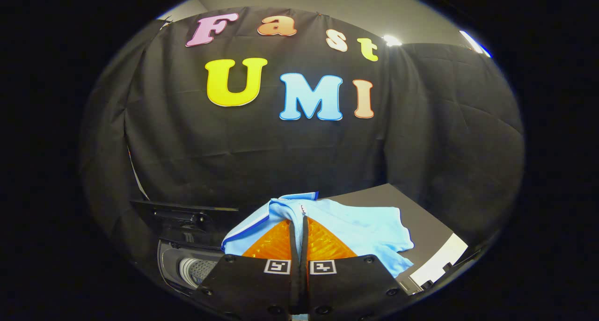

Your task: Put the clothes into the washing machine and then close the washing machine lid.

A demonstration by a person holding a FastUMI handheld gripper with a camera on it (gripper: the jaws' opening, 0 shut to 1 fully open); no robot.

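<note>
hand-held gripper (299, 220) clamped on light blue shirt (360, 227) | washing machine (196, 265) drum partly hidden behind fingers

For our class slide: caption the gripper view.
Gripper shut on light blue shirt, lifted near the open washing machine.

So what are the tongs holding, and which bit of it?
The tongs are shut on the light blue shirt, pinching a bunched fold near its dark-trimmed edge. The rest drapes ahead over the grey surface.
</note>
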